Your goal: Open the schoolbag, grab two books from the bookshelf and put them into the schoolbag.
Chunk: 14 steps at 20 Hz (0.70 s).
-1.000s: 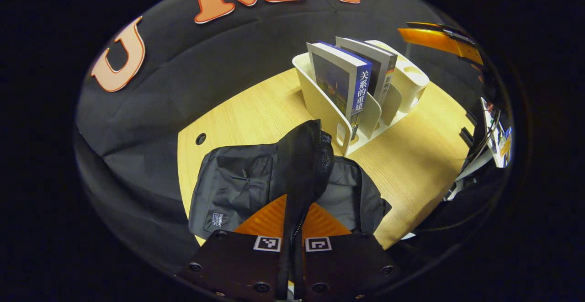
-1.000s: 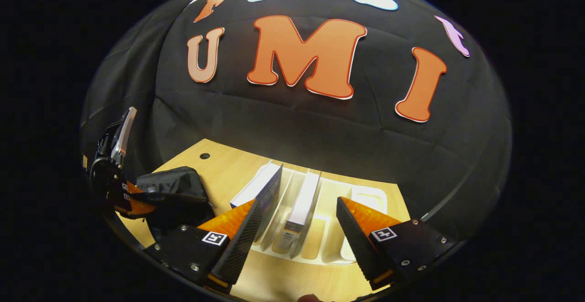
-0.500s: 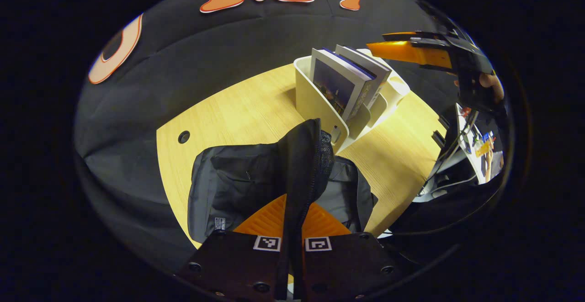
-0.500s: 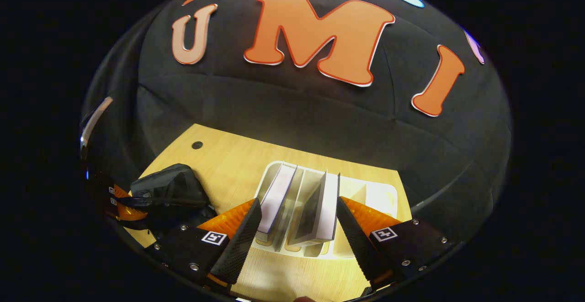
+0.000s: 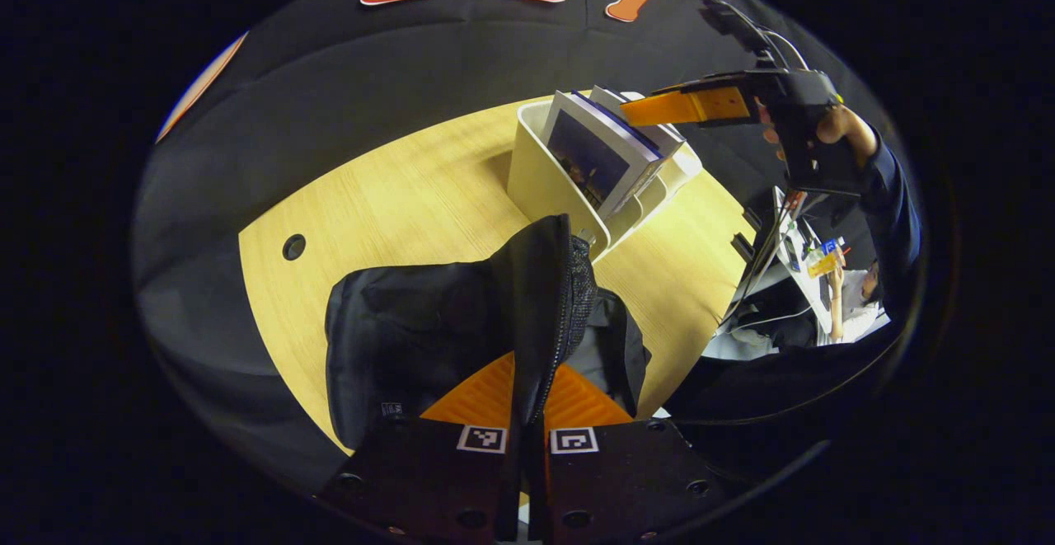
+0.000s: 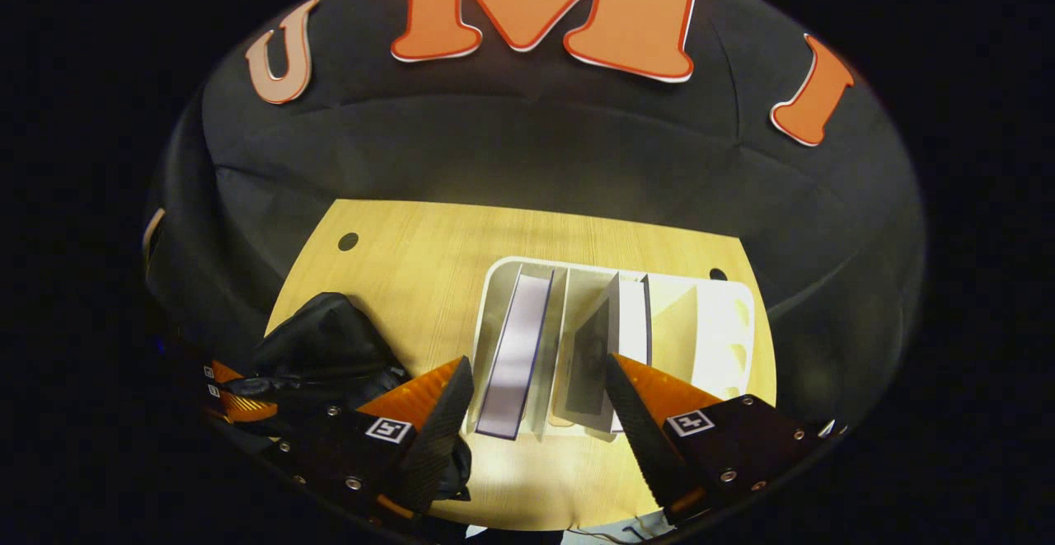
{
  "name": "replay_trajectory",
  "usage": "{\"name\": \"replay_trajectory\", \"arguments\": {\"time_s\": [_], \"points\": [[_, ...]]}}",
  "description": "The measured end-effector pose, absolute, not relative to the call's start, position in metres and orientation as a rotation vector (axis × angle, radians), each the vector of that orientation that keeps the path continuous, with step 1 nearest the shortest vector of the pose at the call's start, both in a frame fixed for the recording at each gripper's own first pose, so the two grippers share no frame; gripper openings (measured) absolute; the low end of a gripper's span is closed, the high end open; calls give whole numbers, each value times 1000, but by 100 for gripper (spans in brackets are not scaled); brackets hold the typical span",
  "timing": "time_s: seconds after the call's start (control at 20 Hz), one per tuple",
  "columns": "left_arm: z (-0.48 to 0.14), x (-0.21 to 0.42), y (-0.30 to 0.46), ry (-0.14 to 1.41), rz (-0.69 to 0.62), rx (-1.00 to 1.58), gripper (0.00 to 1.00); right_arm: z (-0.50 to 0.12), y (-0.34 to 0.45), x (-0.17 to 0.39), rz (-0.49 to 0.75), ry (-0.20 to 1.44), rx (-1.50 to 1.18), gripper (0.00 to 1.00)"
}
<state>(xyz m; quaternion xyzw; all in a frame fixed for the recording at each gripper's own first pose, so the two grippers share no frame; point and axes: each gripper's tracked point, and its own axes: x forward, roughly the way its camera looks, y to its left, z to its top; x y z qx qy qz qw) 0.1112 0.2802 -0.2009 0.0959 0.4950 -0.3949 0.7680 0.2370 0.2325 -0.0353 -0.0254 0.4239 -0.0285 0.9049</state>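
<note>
The left gripper (image 5: 527, 380), at the bottom centre of the left gripper view, pinches the black flap (image 5: 540, 298) of the bag (image 5: 396, 339), which stands up from between its fingers. The bag lies on the table (image 5: 387, 199) at lower centre. In the right gripper view the right gripper (image 6: 536, 413) is spread wide at the bottom, above the white shelf (image 6: 733, 322) at centre. Two books (image 6: 515, 355) stand in the shelf's left slots, between the fingers. The bag (image 6: 321, 347) sits at lower left. In the left gripper view the right gripper (image 5: 692, 106) hangs at upper right over the shelf (image 5: 548, 182).
</note>
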Motion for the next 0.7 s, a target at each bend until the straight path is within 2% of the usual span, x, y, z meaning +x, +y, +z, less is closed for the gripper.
{"name": "replay_trajectory", "arguments": {"time_s": [0.55, 0.7], "points": [[-200, 112, 279, 1090, -835, 221, 5, -98, 246, 261, -53, 1148, -14, 61], [-203, 111, 278, 1102, -828, 221, 6, -109, 248, 261, -70, 1204, 23, 47]]}}
